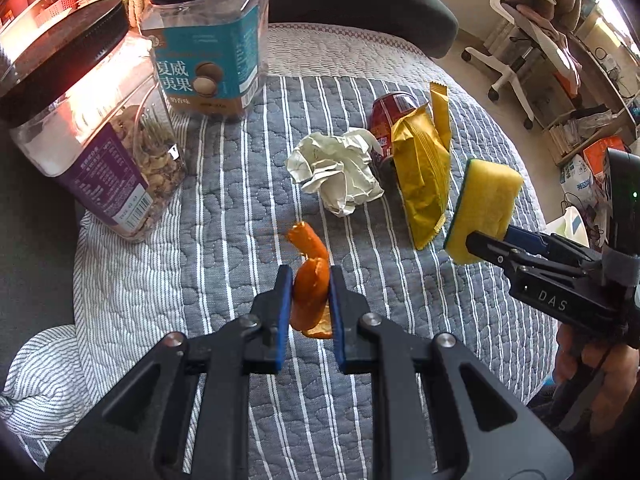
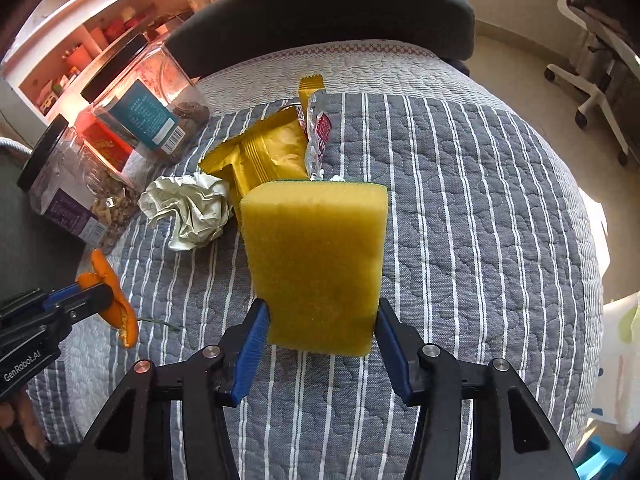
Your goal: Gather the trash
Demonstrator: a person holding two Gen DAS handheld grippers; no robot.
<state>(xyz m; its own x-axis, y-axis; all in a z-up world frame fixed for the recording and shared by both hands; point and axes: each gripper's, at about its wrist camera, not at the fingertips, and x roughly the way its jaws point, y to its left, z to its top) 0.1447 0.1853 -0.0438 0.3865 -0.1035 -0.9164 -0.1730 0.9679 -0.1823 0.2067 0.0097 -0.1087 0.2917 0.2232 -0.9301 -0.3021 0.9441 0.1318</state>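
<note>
While an orange peel [image 1: 310, 288] is being gripped by the left hand-held gripper [image 1: 308, 300] and a sponge [image 2: 316, 264] by the right hand-held gripper [image 2: 322, 320], crumpled paper [image 1: 336, 170], a yellow wrapper [image 1: 424, 168] and a can [image 1: 390, 114] are still lying uncollected at the far side of the quilt [image 1: 460, 300].

Bright daylight throughout, warm orange-pink glare blown out on the clear jars [image 1: 80, 120] at upper left. Soft shadows only on the striped quilt [image 1: 248, 208]. Sharp at centre; strong fisheye bending and dark vignetted corners.

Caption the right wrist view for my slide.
Right hand-held gripper holding a yellow sponge above crumpled paper and gold wrapper.
</note>
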